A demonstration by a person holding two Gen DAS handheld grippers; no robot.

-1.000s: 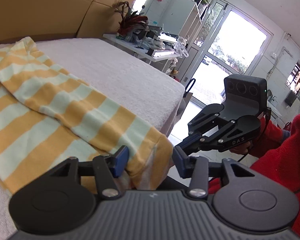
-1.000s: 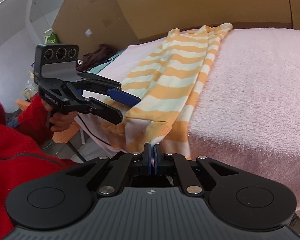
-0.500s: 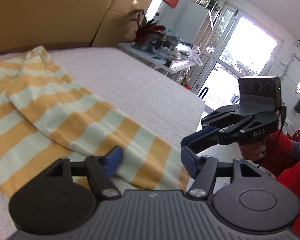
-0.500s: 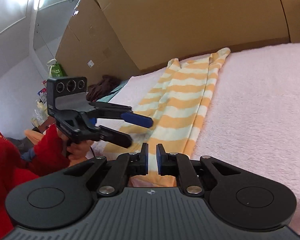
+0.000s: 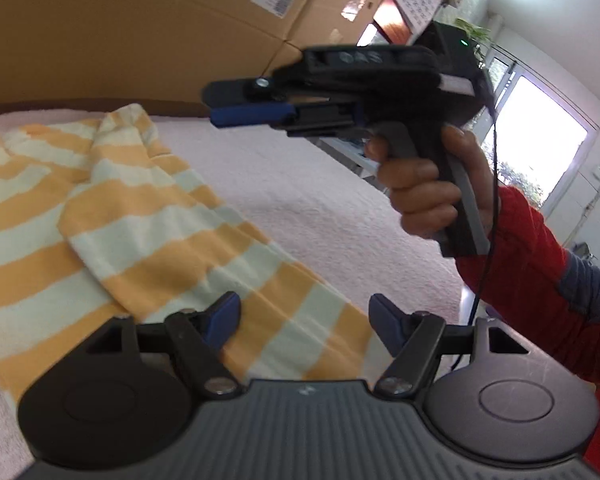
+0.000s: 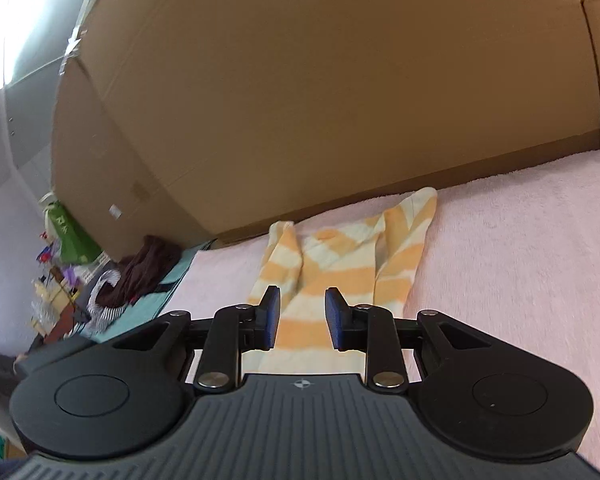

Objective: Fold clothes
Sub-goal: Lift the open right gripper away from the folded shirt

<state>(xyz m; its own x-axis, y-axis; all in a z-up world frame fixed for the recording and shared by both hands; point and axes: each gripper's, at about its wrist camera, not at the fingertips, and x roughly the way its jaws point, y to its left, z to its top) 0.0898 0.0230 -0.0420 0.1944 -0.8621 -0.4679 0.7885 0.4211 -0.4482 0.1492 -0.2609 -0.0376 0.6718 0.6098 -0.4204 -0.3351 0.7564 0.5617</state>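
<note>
Lying flat on the pink towel-covered table (image 5: 300, 200), the striped garment (image 5: 140, 240) is held by neither gripper.

The left gripper (image 5: 304, 320) hovers above the garment's near end with its jaws wide apart, having just been opening, nothing gripped between them. The right gripper (image 6: 302, 316), held in a hand (image 5: 424, 192) with a red sleeve (image 5: 520, 248), has jaws partly apart, also just opening and empty. The garment stretches toward the cardboard boxes (image 6: 340, 100).
</note>
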